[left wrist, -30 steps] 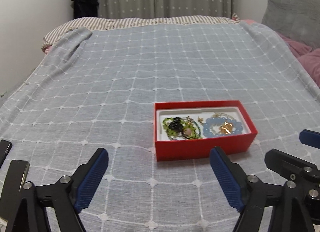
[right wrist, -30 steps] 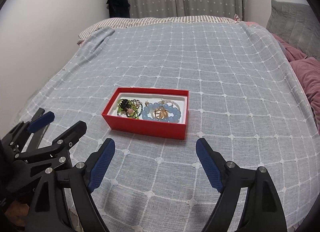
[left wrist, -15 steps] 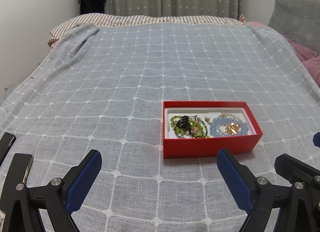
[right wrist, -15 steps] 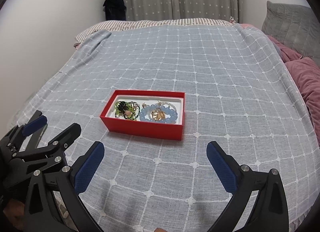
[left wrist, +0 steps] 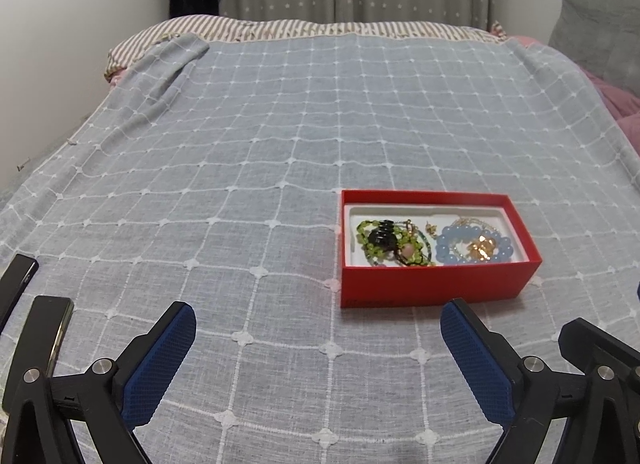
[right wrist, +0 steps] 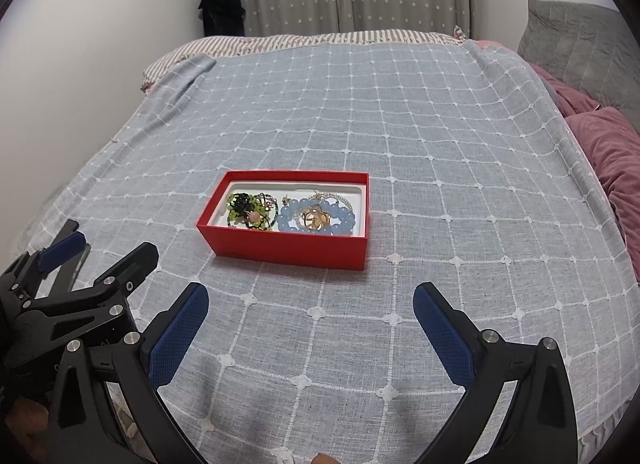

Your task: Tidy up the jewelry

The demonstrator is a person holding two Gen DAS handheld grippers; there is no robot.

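Note:
A red box (left wrist: 436, 286) with a white lining sits on the bedspread; it also shows in the right wrist view (right wrist: 288, 250). Inside lie a green bead bracelet with a black clip (left wrist: 380, 242) on the left and a pale blue bead bracelet (left wrist: 474, 250) with a gold piece on the right, both also in the right wrist view (right wrist: 250, 209) (right wrist: 318, 217). My left gripper (left wrist: 316, 344) is open and empty, short of the box and to its left. My right gripper (right wrist: 310, 320) is open and empty, in front of the box. The left gripper also shows at the left of the right wrist view (right wrist: 100, 264).
The bed is covered by a grey-blue checked spread (left wrist: 280, 135). A striped pillow edge (left wrist: 320, 29) lies at the far end below grey curtains. Pink bedding (right wrist: 612, 151) and a grey cushion (right wrist: 580, 43) lie along the right side. A wall runs along the left.
Both grippers have pulled back a little from the box and their fingers have spread wider. The box and jewelry have not moved.

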